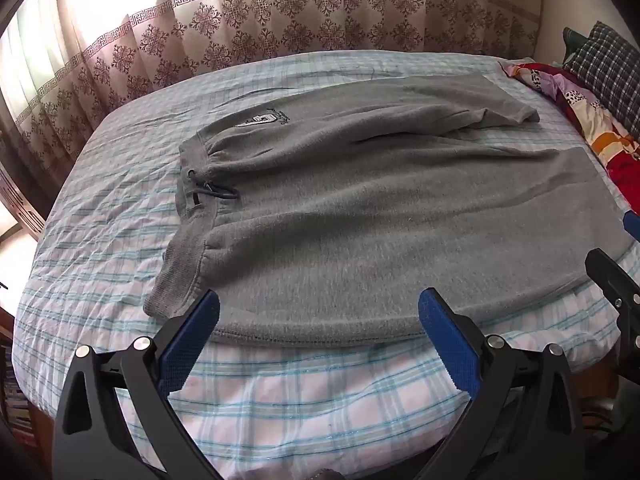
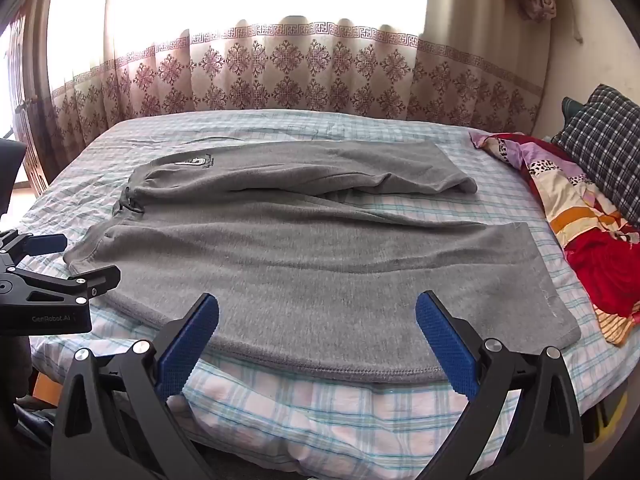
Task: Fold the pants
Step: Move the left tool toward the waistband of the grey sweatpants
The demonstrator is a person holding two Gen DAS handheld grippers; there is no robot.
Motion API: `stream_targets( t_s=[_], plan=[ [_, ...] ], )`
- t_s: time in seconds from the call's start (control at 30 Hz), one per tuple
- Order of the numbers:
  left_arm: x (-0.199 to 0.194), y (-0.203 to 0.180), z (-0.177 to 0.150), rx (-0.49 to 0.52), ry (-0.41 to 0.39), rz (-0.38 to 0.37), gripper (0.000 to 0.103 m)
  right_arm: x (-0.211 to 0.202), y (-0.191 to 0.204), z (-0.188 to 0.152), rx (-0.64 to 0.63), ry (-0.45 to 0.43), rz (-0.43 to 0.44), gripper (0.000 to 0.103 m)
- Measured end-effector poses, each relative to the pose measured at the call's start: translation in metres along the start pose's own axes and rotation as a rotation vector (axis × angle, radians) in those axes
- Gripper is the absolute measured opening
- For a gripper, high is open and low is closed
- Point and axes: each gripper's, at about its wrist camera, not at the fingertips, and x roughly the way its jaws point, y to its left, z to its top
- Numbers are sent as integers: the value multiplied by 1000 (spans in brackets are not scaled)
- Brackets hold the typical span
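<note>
The far edge of the bed [image 1: 120, 208] is hidden where it meets the patterned curtain [image 1: 304, 12], and the window above the curtain is washed out to white. In the left wrist view the bed's right end is cut off by the frame, so the nearer leg's cuff is not seen there; it is seen only in the right wrist view. The small emblem [image 1: 260, 120] near the waistband cannot be read. At the right end of the bed, a colourful quilt [image 2: 592, 240] and a checked pillow [image 2: 604, 140] are only partly shown.

The grey pants [image 2: 320, 264] are laid flat on the checked sheet, reaching close to the bed's near edge. Their long axis is set along the length of the bed: the waistband [image 1: 188, 216] with its dark drawstring is turned toward the left end, and the cuffs are pointed toward the right end, near the quilt. The two legs are spread apart, with a wedge of sheet showing between them; the farther leg is slightly bunched at its cuff.

The left gripper [image 1: 319, 312] is held over the near edge by the waistband end, its blue-padded jaws spread wide with nothing pinched between them. The right gripper [image 2: 317, 312] is held over the near edge by the nearer leg, likewise spread wide and gripping nothing. Whether any fingertip touches the fabric cannot be told.
</note>
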Motion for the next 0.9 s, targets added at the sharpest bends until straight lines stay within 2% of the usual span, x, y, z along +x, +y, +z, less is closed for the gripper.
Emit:
stream_targets(
  t_s=[0.23,0.47,0.9],
  plan=[
    [7,4,-2,-18,27,-22,101,0,0,-1,3,-6,-3,98],
    [5,2,-2,-10,32,-6,101,-1,-1,0,9,-3,-13,98],
    [18,21,-3,-62,48,3,101,6,-3,-3,18,12,-9,98]
  ],
)
